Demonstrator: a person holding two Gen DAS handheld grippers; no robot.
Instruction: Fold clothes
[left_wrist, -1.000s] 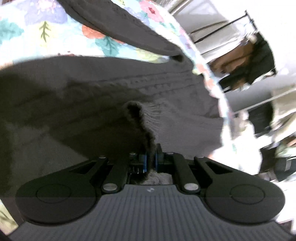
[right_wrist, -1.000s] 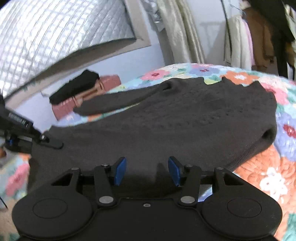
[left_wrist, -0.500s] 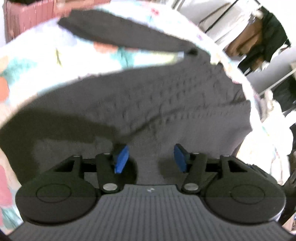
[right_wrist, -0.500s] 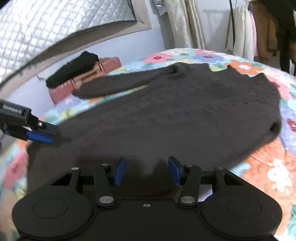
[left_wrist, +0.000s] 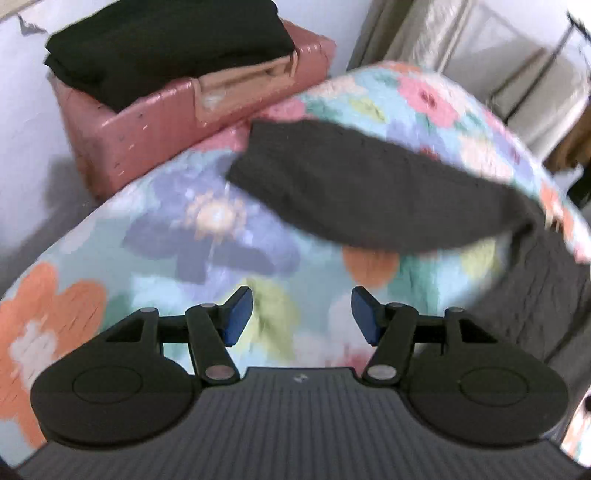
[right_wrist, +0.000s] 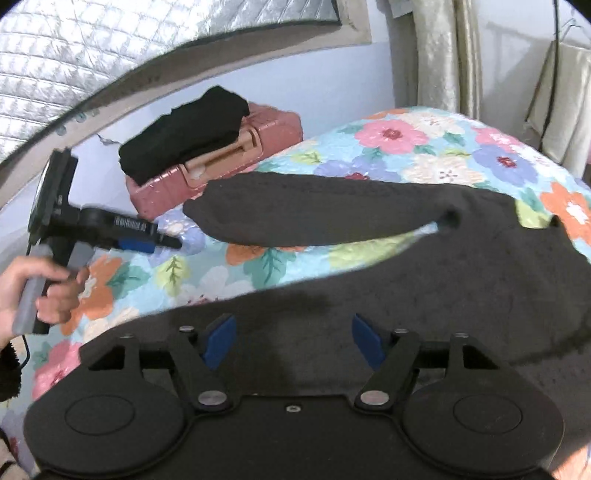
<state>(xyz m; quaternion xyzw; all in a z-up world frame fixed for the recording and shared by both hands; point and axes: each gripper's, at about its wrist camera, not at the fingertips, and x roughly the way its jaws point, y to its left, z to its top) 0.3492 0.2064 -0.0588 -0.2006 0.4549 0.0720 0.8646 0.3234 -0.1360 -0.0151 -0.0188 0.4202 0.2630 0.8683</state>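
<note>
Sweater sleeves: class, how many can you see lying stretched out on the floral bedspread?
1. One sleeve reaches from the sweater across the bedspread toward the pink suitcase. A second sleeve may be folded under the body or out of frame.

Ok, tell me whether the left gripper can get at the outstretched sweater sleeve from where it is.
Probably yes. The left gripper is open and empty over bare floral bedspread, and the sleeve lies flat just ahead with nothing between them.
</note>
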